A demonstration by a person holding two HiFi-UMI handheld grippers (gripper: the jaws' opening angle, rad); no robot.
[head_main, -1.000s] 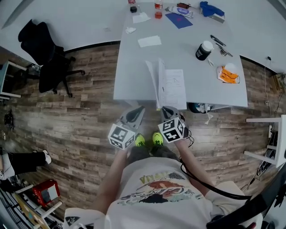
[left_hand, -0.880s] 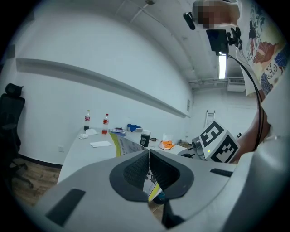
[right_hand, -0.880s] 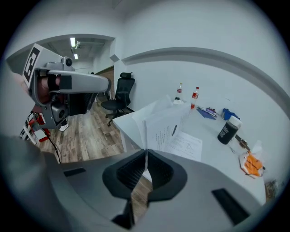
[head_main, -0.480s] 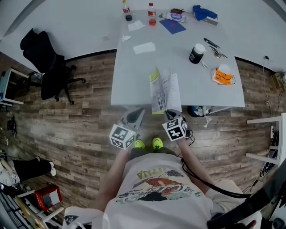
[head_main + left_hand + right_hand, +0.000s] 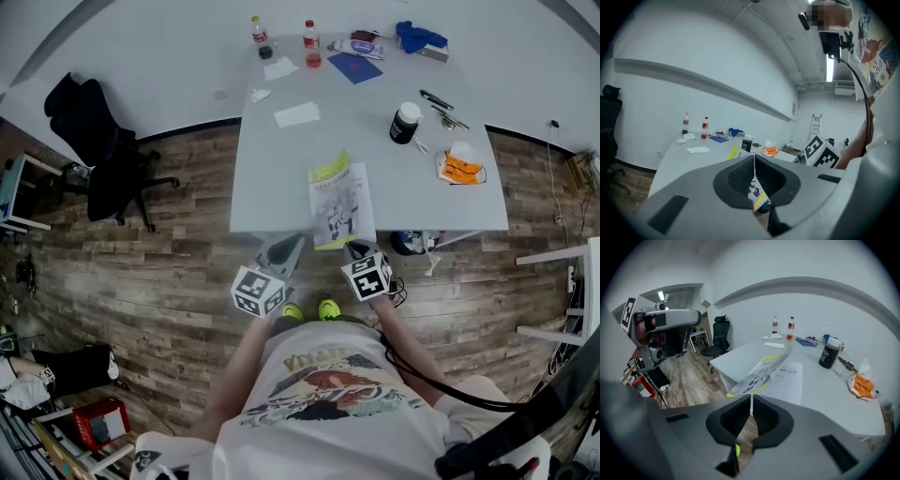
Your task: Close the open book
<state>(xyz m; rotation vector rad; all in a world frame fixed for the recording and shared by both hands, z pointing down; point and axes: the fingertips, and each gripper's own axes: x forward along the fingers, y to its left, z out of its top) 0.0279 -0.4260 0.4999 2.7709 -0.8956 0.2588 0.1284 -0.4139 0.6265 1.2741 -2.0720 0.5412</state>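
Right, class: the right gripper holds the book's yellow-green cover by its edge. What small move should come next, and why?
Probably lower the right gripper toward the white table. Its jaws are shut on the near edge of the thin, yellow-green-and-white book cover, which arcs above the printed white page in the right gripper view, so the book isn't fully closed.

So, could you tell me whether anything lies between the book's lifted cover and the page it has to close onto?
Nothing visible does. The right gripper pinches the cover, raised over the white page, which lies bare; the black cup stands apart, off to the side.
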